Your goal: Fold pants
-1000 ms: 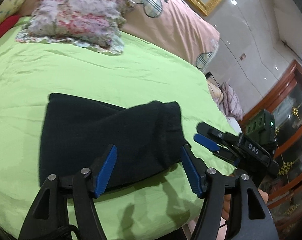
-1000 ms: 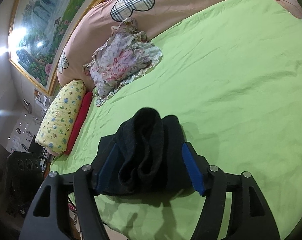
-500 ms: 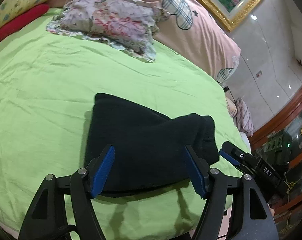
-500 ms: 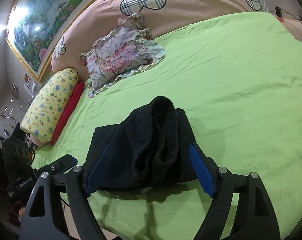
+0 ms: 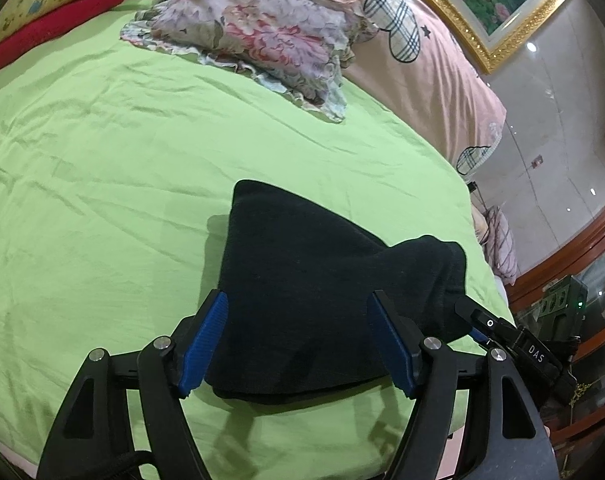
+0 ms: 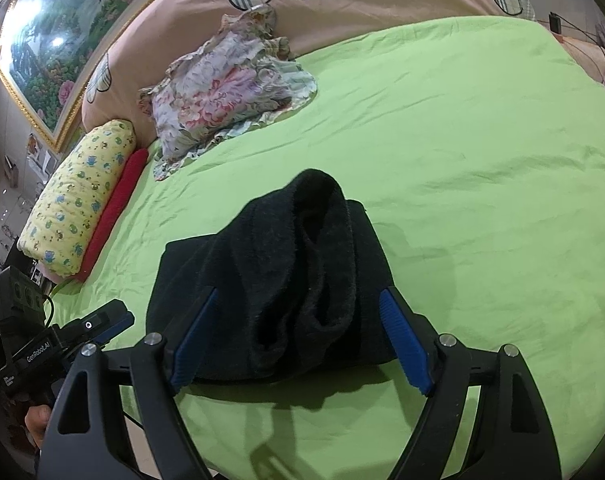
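Black fleece pants (image 5: 322,292), folded to a thick bundle on the lime-green bed sheet (image 5: 102,168), well short of the floral ruffled pillow (image 5: 262,36). Long axis runs crosswise between the two devices. Left gripper (image 5: 298,340): jaws wide, empty, straddling the near edge. Right gripper (image 6: 298,340): jaws wide, empty, facing the bundle's raised open end; neither plainly nearer. Contact with the fabric cannot be told; layers indistinct in the black cloth; underside hidden

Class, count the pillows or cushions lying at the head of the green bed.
3: floral pillow on the sheet; yellow patterned pillow at the left edge; red cushion right beside it. Others may be out of frame.
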